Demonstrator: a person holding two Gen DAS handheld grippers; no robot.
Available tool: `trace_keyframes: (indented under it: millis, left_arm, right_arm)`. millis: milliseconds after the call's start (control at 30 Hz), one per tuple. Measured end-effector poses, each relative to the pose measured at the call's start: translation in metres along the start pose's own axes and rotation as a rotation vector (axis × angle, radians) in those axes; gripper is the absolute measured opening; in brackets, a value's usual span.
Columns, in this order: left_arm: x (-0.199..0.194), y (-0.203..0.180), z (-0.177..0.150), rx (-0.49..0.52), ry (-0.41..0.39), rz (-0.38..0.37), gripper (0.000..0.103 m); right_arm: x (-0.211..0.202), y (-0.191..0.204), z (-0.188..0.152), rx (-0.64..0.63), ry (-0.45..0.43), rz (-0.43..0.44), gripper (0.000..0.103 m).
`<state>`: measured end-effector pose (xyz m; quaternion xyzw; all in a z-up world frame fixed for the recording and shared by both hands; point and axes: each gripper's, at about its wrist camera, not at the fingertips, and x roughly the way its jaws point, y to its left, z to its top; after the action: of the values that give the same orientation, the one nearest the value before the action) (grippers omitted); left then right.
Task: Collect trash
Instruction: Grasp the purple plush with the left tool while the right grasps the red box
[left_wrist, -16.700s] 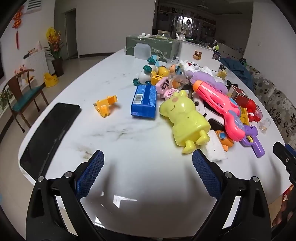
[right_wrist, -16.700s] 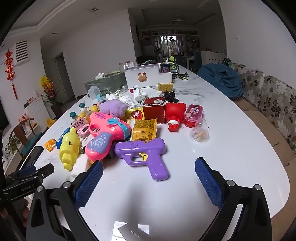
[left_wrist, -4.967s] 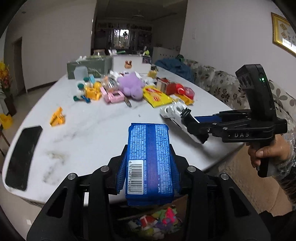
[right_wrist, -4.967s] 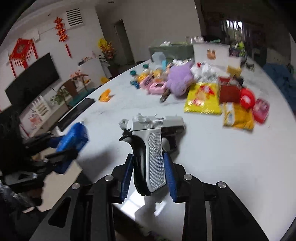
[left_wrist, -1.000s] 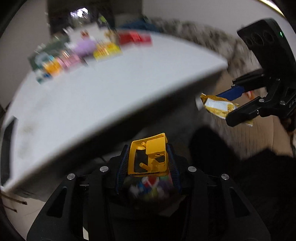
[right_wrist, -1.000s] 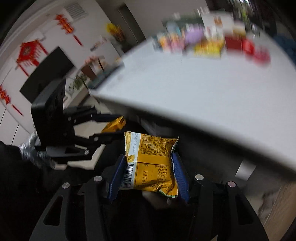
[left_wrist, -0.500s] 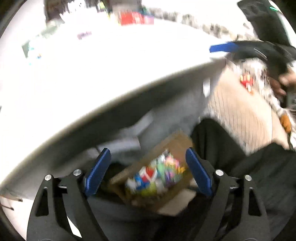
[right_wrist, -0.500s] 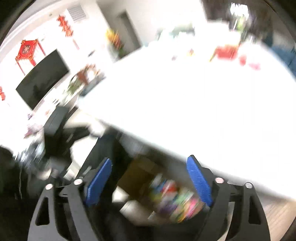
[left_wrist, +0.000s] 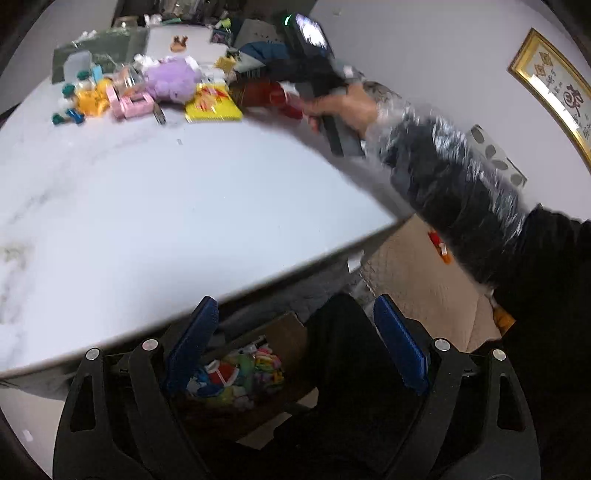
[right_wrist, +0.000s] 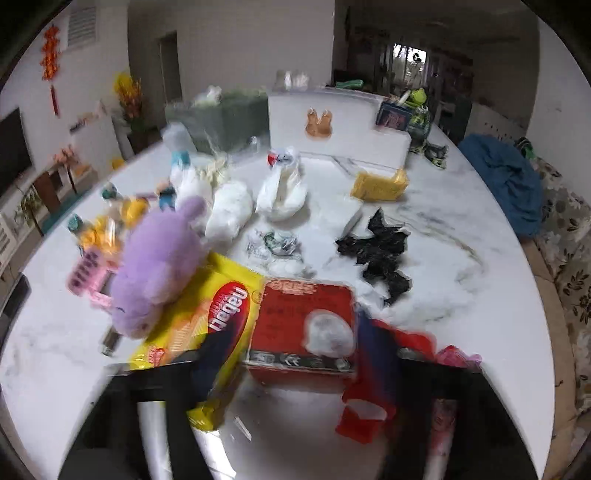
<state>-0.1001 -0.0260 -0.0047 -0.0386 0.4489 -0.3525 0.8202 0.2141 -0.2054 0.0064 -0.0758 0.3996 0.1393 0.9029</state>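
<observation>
My left gripper (left_wrist: 295, 343) is open and empty, held above a cardboard box (left_wrist: 258, 365) on the floor that holds several colourful toys and wrappers. My right gripper (right_wrist: 295, 339) is open over the white table (right_wrist: 461, 332), its blurred fingers on either side of a red box (right_wrist: 303, 325). A yellow snack packet (right_wrist: 207, 317) lies left of the red box, partly under a purple plush toy (right_wrist: 159, 269). In the left wrist view the right gripper's body (left_wrist: 317, 74) is stretched out over the far pile, with the yellow packet (left_wrist: 212, 103) and the plush (left_wrist: 170, 79) nearby.
White crumpled tissues (right_wrist: 280, 188), a black crumpled wrapper (right_wrist: 380, 251), a small yellow packet (right_wrist: 380, 184), a white box (right_wrist: 332, 125) and small toys (right_wrist: 110, 218) lie further back. A red toy (right_wrist: 369, 406) sits right of the red box. A sofa (right_wrist: 561, 240) runs along the right.
Both grippers have let go of the yellow toy and the snack packet and opened. The right gripper has swung up from the floor box to the red box on the table.
</observation>
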Motion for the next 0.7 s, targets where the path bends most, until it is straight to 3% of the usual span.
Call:
trace_keyframes:
  millis: [67, 100, 133, 233, 300, 433, 567, 600, 633, 667, 700]
  left_arm:
    - [-0.01, 0.001, 0.022, 0.006, -0.061, 0.045, 0.085]
    - [-0.01, 0.004, 0.034, 0.012, -0.087, 0.095, 0.091]
    - [-0.006, 0.011, 0.057, 0.008, -0.126, 0.204, 0.092]
    - [0.022, 0.037, 0.117, -0.035, -0.204, 0.373, 0.092]
    - [0.049, 0.057, 0.155, -0.084, -0.209, 0.421, 0.092]
    - [0.092, 0.082, 0.208, -0.177, -0.2, 0.444, 0.092]
    - [0.14, 0.087, 0.244, -0.143, -0.126, 0.594, 0.092]
    - [0.148, 0.087, 0.247, -0.142, -0.116, 0.625, 0.088]
    - [0.153, 0.09, 0.247, -0.132, -0.115, 0.654, 0.069]
    - [0.157, 0.091, 0.247, -0.098, -0.116, 0.684, 0.062]
    - [0.158, 0.092, 0.247, -0.082, -0.12, 0.68, 0.061]
  right_arm:
    - [-0.008, -0.001, -0.006, 0.026, -0.019, 0.032, 0.049]
    - [-0.016, -0.005, -0.01, 0.051, -0.039, 0.059, 0.049]
    - [-0.025, -0.008, -0.015, 0.079, -0.058, 0.097, 0.049]
    - [-0.057, -0.014, -0.031, 0.128, -0.108, 0.184, 0.049]
    - [-0.085, -0.017, -0.047, 0.135, -0.143, 0.204, 0.049]
    - [-0.117, -0.025, -0.073, 0.151, -0.163, 0.228, 0.05]
    - [-0.133, -0.03, -0.094, 0.164, -0.161, 0.253, 0.05]
    - [-0.134, -0.03, -0.098, 0.164, -0.16, 0.254, 0.05]
    - [-0.135, -0.029, -0.101, 0.168, -0.158, 0.266, 0.05]
    - [-0.134, -0.029, -0.103, 0.167, -0.153, 0.274, 0.05]
    - [-0.133, -0.027, -0.106, 0.165, -0.15, 0.278, 0.05]
